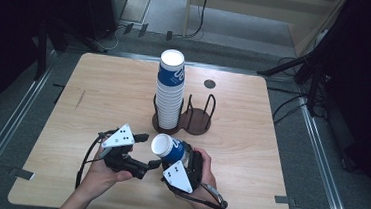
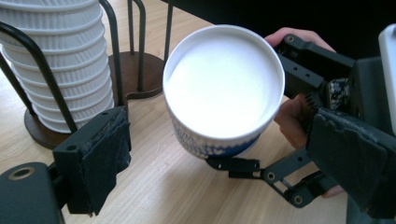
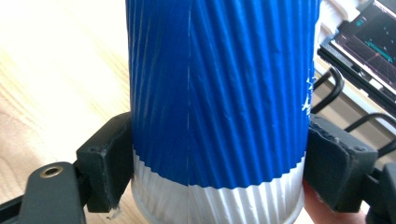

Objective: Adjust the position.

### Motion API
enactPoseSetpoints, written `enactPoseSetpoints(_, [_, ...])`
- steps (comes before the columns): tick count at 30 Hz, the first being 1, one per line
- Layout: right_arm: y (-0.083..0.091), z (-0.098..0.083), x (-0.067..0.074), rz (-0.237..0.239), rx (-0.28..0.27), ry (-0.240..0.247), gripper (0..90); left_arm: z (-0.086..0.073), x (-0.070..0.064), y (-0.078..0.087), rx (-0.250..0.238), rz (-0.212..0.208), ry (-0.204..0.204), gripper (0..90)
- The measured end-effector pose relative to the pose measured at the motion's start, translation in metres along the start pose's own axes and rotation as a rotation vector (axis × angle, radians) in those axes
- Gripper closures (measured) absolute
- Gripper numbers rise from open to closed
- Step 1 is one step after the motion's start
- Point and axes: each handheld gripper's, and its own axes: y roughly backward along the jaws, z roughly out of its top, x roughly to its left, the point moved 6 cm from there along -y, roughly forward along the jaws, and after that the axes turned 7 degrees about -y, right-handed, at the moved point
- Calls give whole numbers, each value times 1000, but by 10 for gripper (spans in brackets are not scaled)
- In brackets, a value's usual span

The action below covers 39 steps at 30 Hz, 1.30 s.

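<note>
I have the right gripper (image 1: 183, 160) clamped on a single blue-and-white ribbed paper cup (image 1: 168, 149); in the right gripper view its two black jaws press against the cup (image 3: 219, 107) from either side near the white band at its base. In the high view the cup lies tilted, its open white mouth turned toward my left gripper (image 1: 149, 166), above the near part of the light wooden table (image 1: 104, 93) and just in front of the rack.

From the left gripper view I look straight into the cup's empty white inside (image 2: 224, 86), with the right gripper (image 2: 243, 164) and the hand (image 2: 294, 119) holding it behind. My left jaws stand spread apart, one padded jaw at the lower left of that view and the other at the right edge, and neither touches the cup; nothing is pinched between them.

Farther back, near the middle of the table, a tall stack of blue-and-white paper cups (image 1: 169, 90) stands upright in one side of a dark wooden two-ring cup holder with black wire posts (image 1: 197, 120). The holder's other ring, to the right of the stack, holds no cup. The held cup is near the stack but apart from it
</note>
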Motion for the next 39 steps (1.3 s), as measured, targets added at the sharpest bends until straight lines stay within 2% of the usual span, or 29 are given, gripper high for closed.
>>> enactPoseSetpoints(4, [1,0,5,11,-8,32,180,1,-1,0,-2,-8,5,134])
enactPoseSetpoints(10, [3,2,12,18,-34,97,179,0,-3,-2,9,-26,2,139])
enactPoseSetpoints(17, [3,2,16,25,-37,137,179,-1,-5,-3,15,-50,6,162])
enactPoseSetpoints(21, [3,1,19,32,-37,148,177,-2,-4,-4,24,-37,4,264])
enactPoseSetpoints(23, [2,0,19,33,-32,152,175,-3,-4,-4,29,-40,4,278])
enactPoseSetpoints(27, [3,0,19,31,-32,144,168,-2,-4,-4,18,-39,-1,283])
enactPoseSetpoints(31, [6,1,16,35,-26,136,156,-2,-4,-3,-5,-48,15,289])
enactPoseSetpoints(33, [9,3,15,40,-30,118,136,-4,-2,-3,-13,-22,28,291])
enactPoseSetpoints(35, [13,5,12,35,-34,106,128,-4,-1,-2,-29,-21,39,292])
enactPoseSetpoints(39, [21,8,7,34,-53,54,97,-2,5,1,-75,42,60,293])
